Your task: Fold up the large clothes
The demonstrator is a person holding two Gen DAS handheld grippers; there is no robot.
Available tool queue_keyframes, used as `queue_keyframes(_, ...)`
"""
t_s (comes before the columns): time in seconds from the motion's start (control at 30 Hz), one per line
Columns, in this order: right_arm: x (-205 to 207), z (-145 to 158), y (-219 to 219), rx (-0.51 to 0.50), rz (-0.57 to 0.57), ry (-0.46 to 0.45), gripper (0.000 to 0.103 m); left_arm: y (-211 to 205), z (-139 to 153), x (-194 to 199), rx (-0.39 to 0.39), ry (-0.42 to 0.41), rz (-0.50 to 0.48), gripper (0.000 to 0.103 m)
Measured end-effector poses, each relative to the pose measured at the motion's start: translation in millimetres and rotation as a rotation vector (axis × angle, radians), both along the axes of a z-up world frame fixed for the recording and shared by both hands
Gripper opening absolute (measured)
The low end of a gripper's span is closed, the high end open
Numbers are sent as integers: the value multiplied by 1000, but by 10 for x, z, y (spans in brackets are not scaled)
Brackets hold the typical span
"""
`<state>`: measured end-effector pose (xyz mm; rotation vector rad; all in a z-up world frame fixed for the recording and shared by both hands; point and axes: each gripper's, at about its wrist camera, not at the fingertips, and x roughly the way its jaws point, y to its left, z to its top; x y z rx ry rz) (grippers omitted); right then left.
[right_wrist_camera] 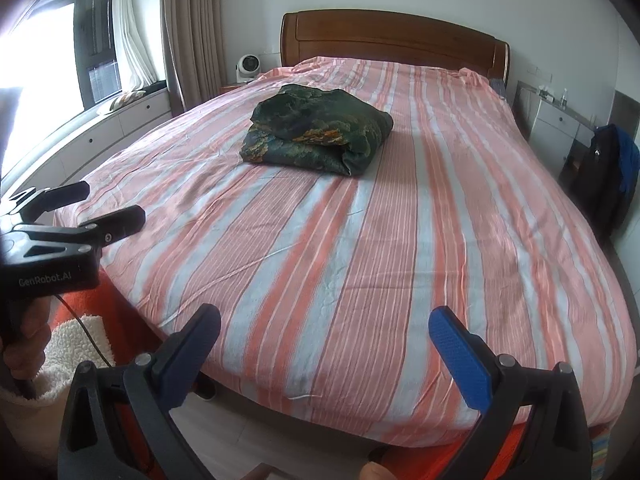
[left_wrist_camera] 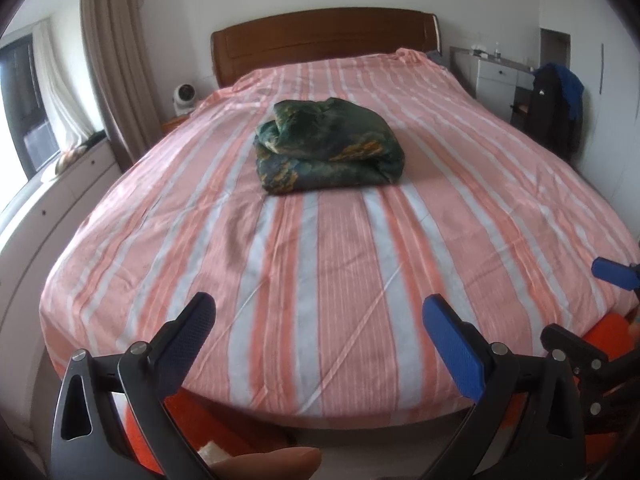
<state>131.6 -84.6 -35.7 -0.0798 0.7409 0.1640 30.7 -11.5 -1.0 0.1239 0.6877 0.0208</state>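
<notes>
A dark green patterned garment [left_wrist_camera: 330, 146] [right_wrist_camera: 318, 134] lies bundled in a rough folded heap on the middle of the bed, toward the headboard. My left gripper [left_wrist_camera: 318, 322] is open over the foot edge of the bed, far short of the garment, nothing between its fingers. My right gripper [right_wrist_camera: 324, 332] is open too, held at the foot of the bed to the right. The left gripper [right_wrist_camera: 100, 208] shows from the side in the right wrist view; a blue fingertip [left_wrist_camera: 614, 272] of the right one shows at the left view's right edge.
The bed wears a pink and grey striped sheet [left_wrist_camera: 340, 280] [right_wrist_camera: 360, 240] with a wooden headboard [left_wrist_camera: 324, 42]. A window seat with drawers [right_wrist_camera: 104, 132] runs along the left. A small white fan [left_wrist_camera: 184, 98], a white cabinet [left_wrist_camera: 496, 80] and dark clothes on a chair [left_wrist_camera: 556, 108] stand beyond.
</notes>
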Motion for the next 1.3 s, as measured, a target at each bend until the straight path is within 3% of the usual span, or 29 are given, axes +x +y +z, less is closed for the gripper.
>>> queue_keyframes(0.1,-6,38,21,-8,2,-19,103,-48,-53,-13,42,-9,15,103)
queue_keyframes(0.47,2,96,6,-5,5,-37,103,-4,-29,41,-17,45,7,103)
queue_keyframes(0.77,62,197,-34,24,2,-36,103,-81,-79,149,6,94,11,103)
queue_keyframes(1.3,233,304,-16,48,20,-34,103,70,-39,132,-47,97,60,103)
